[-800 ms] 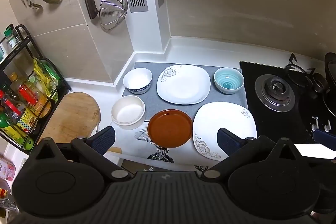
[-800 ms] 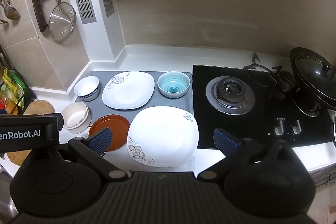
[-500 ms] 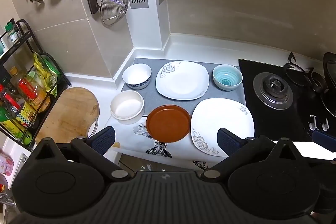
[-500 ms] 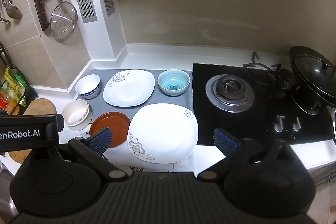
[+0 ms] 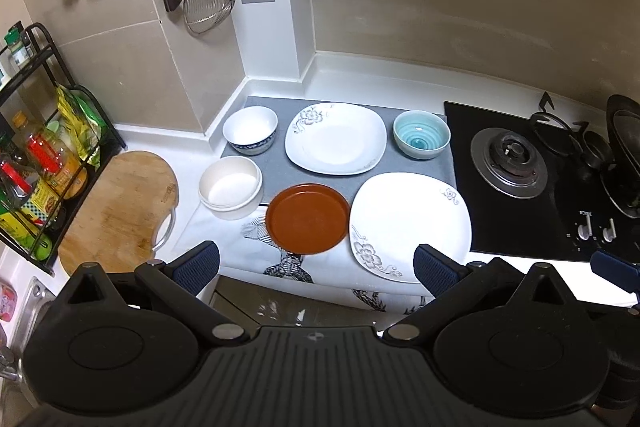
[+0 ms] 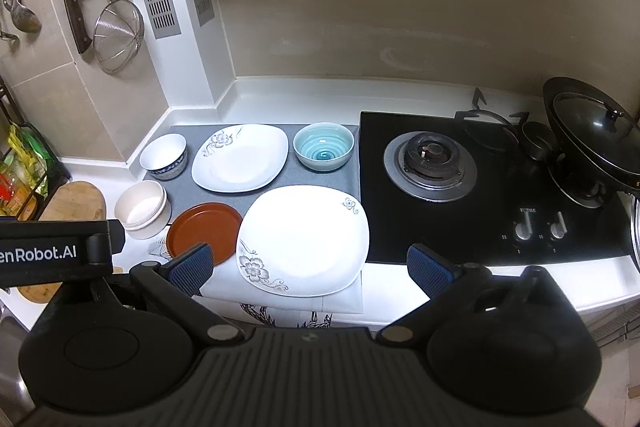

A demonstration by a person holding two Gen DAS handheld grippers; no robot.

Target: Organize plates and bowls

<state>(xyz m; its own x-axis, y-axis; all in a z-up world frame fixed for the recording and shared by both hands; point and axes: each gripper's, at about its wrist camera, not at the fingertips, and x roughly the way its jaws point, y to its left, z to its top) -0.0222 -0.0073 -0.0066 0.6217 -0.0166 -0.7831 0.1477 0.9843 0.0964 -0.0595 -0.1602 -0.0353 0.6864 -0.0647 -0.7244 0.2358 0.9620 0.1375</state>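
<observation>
Both the left gripper (image 5: 316, 263) and right gripper (image 6: 308, 263) are held wide open above the counter's front edge, with nothing gripped. 3 plates (image 5: 335, 138) and 3 bowls (image 5: 421, 133) are spread on the counter (image 5: 360, 75) beside the stove (image 5: 520, 179).

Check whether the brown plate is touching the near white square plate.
Cannot tell. In the left wrist view the brown plate and the near white square plate meet rim to rim with no visible gap, but overlap could hide one.

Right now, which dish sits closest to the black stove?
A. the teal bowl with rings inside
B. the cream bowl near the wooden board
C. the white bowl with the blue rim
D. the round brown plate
A: the teal bowl with rings inside sits right beside the edge of the black stove; the other three dishes lie farther left.
</observation>
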